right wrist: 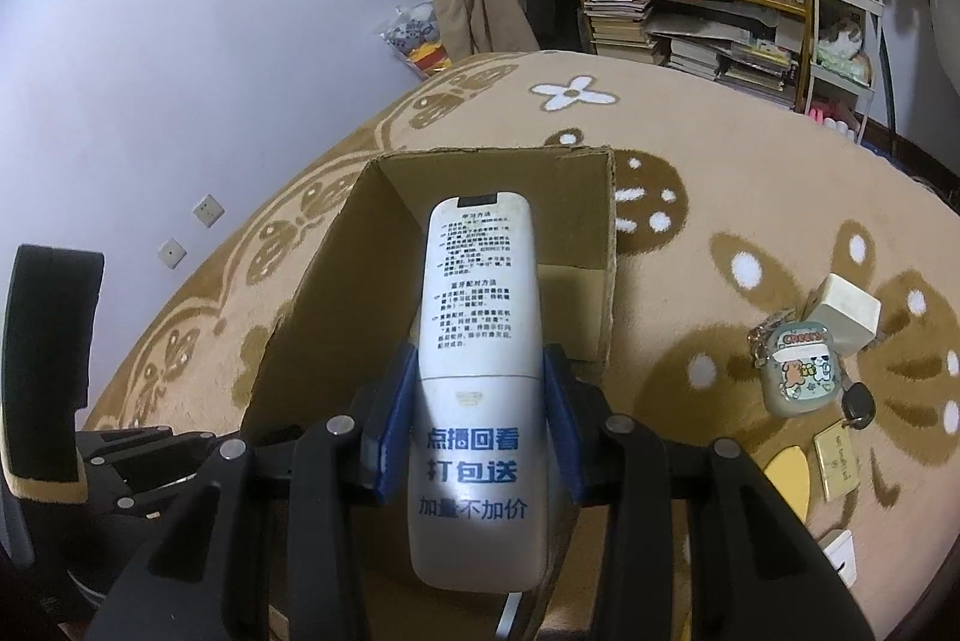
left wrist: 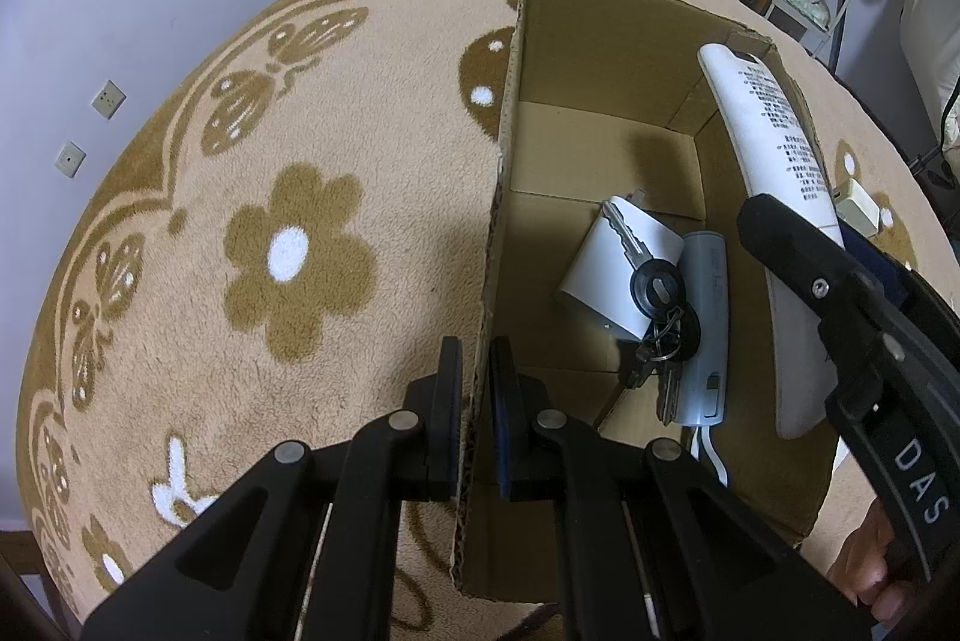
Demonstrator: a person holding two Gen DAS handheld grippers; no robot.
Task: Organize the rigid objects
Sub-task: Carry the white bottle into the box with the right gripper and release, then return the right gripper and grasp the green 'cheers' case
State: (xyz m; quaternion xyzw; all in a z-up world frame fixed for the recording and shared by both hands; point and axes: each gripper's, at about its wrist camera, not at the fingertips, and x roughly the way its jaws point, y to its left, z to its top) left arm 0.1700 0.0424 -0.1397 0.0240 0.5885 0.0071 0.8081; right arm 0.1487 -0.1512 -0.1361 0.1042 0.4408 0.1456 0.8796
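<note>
An open cardboard box [left wrist: 576, 59] stands on a floral blanket. My left gripper [left wrist: 476, 371] is shut on the box's left wall [left wrist: 492, 281]. Inside lie a white block [left wrist: 606, 275], a bunch of keys [left wrist: 657, 305] and a pale blue device [left wrist: 708, 323]. My right gripper [right wrist: 480, 371] is shut on a white remote control [right wrist: 477, 299], back side up with printed text, held over the box [right wrist: 336, 281]. The remote [left wrist: 774, 173] and the right gripper's finger [left wrist: 798, 257] also show in the left wrist view, above the box's right side.
On the blanket right of the box lie a white charger block [right wrist: 849, 308], a cartoon earbud case with a key ring [right wrist: 798, 368], a yellow card [right wrist: 837, 461] and a white piece [right wrist: 840, 551]. Shelves with books and bags [right wrist: 678, 5] stand behind.
</note>
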